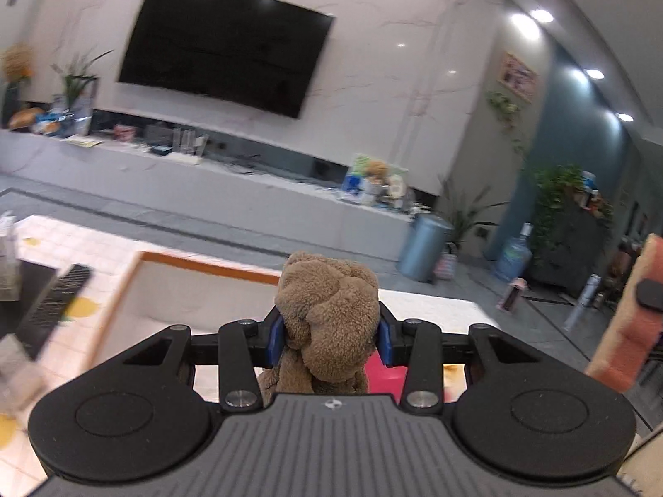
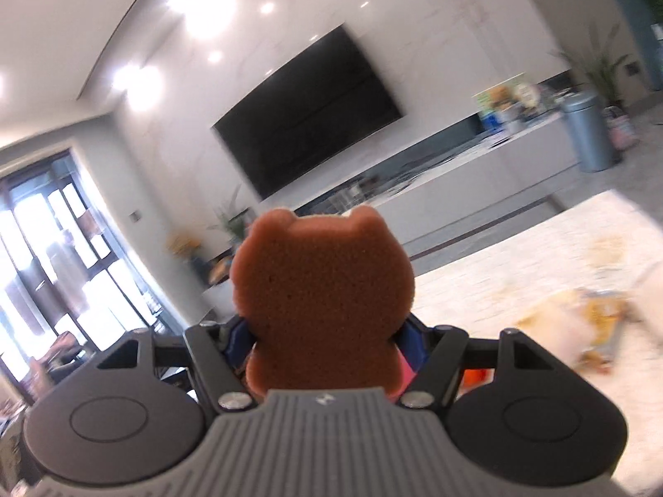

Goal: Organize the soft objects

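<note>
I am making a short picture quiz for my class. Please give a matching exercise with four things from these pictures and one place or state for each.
Things:
1. brown plush bear
2. bear-shaped sponge
3. television
4. grey bin

Places or states:
A. on the floor beside the long low cabinet
B. mounted on the wall
C. gripped by the left hand-held gripper
D. gripped by the right hand-held gripper

Pairs: 1-C, 2-D, 3-B, 4-A

Tan fuzzy plush bear (image 1: 329,323) between blue pads (image 1: 275,339), reddish-brown bear-shaped sponge (image 2: 323,306), orange-rimmed white box (image 1: 199,285), black TV (image 1: 223,45), white-tiled lemon-print tablecloth (image 1: 83,248).
</note>
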A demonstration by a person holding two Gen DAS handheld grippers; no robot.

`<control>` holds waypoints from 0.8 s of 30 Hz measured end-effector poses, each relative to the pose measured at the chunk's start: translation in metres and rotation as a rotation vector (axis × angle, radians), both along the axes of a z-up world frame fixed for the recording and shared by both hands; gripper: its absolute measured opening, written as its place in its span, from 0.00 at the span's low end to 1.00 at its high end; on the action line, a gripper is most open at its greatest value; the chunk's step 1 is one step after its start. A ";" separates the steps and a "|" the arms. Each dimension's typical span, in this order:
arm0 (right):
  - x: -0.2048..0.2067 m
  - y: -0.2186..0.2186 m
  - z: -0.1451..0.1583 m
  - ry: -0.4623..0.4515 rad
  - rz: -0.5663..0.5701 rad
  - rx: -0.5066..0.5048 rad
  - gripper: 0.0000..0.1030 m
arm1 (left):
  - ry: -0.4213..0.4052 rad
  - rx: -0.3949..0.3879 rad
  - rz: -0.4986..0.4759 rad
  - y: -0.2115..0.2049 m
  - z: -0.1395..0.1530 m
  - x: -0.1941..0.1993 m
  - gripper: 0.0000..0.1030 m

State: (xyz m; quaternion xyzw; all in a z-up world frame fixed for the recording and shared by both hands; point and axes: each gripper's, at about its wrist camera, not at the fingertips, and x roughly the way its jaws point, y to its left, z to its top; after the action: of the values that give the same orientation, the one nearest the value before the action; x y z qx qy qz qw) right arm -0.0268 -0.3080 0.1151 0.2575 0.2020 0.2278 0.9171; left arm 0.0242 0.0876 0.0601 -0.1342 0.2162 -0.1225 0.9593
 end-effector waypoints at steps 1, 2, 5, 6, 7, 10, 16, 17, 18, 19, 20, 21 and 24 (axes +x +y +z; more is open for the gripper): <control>0.004 0.013 0.002 0.002 0.025 -0.007 0.67 | 0.009 -0.006 0.015 0.009 -0.002 0.003 0.47; 0.008 0.026 0.004 0.004 0.050 -0.019 0.67 | 0.017 -0.014 0.025 0.017 -0.004 0.004 0.46; 0.020 0.068 0.009 0.010 0.117 -0.081 0.67 | 0.049 -0.044 0.059 0.038 -0.010 0.012 0.46; 0.024 0.082 0.009 0.011 0.136 -0.104 0.67 | 0.060 -0.062 0.068 0.045 -0.013 0.016 0.46; 0.028 0.096 0.009 0.014 0.153 -0.128 0.67 | 0.074 -0.083 0.073 0.055 -0.016 0.019 0.46; 0.042 0.135 0.004 0.021 0.156 -0.207 0.67 | 0.123 -0.157 0.083 0.075 -0.020 0.033 0.46; 0.084 0.185 -0.014 0.077 0.187 -0.292 0.67 | 0.168 -0.243 0.081 0.113 -0.016 0.072 0.46; 0.090 0.191 -0.017 0.083 0.191 -0.302 0.67 | 0.172 -0.274 0.088 0.118 -0.016 0.077 0.46; 0.095 0.195 -0.021 0.092 0.196 -0.312 0.67 | 0.175 -0.307 0.087 0.124 -0.019 0.081 0.46; 0.099 0.200 -0.024 0.101 0.200 -0.319 0.67 | 0.180 -0.333 0.083 0.129 -0.020 0.086 0.47; 0.107 0.204 -0.027 0.109 0.203 -0.324 0.67 | 0.188 -0.340 0.080 0.133 -0.022 0.090 0.47; 0.117 0.208 -0.030 0.118 0.207 -0.330 0.67 | 0.199 -0.322 0.083 0.135 -0.023 0.095 0.47; 0.140 0.218 -0.041 0.143 0.223 -0.368 0.67 | 0.197 -0.128 0.056 0.117 -0.025 0.109 0.47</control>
State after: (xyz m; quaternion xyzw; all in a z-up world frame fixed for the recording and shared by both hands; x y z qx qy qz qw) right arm 0.1132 -0.0901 0.0745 0.0775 0.3317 0.2681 0.9012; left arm 0.1335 0.2045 0.0350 -0.2124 0.2972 -0.0956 0.9260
